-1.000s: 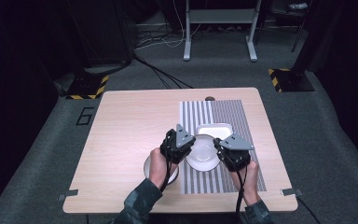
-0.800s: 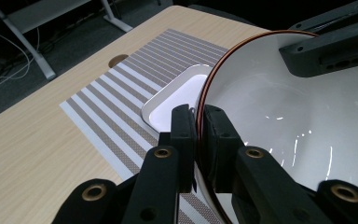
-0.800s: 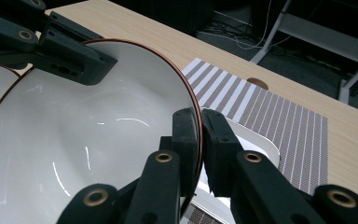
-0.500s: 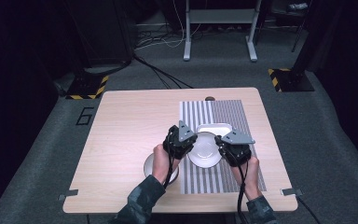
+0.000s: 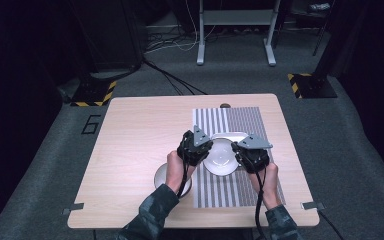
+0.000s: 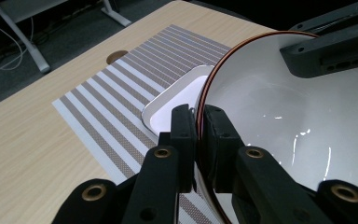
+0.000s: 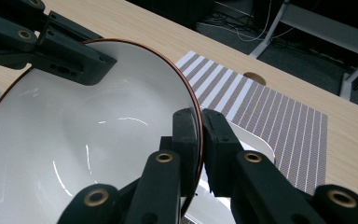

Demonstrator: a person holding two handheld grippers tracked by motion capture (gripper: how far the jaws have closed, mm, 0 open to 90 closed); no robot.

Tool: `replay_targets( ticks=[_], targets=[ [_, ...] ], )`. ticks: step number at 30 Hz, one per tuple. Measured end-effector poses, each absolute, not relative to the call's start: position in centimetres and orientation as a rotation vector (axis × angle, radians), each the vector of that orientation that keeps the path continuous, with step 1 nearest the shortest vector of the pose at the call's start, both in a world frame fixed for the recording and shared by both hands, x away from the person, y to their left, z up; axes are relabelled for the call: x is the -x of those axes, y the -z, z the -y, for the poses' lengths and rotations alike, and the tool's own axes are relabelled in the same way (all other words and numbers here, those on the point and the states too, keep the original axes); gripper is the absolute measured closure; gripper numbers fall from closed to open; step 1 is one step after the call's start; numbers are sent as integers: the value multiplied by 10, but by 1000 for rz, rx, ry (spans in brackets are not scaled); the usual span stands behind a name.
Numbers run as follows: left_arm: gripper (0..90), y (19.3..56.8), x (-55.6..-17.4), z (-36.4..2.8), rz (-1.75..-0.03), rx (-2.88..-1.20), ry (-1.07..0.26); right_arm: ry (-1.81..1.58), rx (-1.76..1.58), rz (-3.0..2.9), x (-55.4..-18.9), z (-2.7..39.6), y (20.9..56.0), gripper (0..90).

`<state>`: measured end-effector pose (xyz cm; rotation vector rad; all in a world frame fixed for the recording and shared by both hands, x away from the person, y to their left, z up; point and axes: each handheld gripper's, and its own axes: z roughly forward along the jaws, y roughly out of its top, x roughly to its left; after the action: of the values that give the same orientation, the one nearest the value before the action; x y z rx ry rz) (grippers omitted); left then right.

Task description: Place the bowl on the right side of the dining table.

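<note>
Both the left gripper [image 6: 196,140] and right gripper [image 7: 200,140] pinch opposite rims of the white bowl [image 5: 221,159], held above the striped mat [image 5: 240,120] near the table's [image 5: 140,130] right edge, so uneven lifting could make the thin rim slip out

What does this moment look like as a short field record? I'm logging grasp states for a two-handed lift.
left gripper: fingers shut on the rim of the white bowl
right gripper: fingers shut on the opposite rim
bowl: white with a thin dark edge line, empty, held between both grippers above the striped placemat
white dish: on the placemat, just beyond the bowl
second round dish: on the wooden table, partly under the left hand
</note>
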<state>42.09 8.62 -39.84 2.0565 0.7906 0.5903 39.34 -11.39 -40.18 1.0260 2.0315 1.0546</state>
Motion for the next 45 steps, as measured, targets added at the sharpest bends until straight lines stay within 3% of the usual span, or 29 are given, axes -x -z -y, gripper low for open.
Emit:
replay_targets(
  ticks=[45],
  targets=[
    [819,410,-477,-62,-843,-2152,-572,-1005,-1111,-2063,-446,126,418,838]
  ],
)
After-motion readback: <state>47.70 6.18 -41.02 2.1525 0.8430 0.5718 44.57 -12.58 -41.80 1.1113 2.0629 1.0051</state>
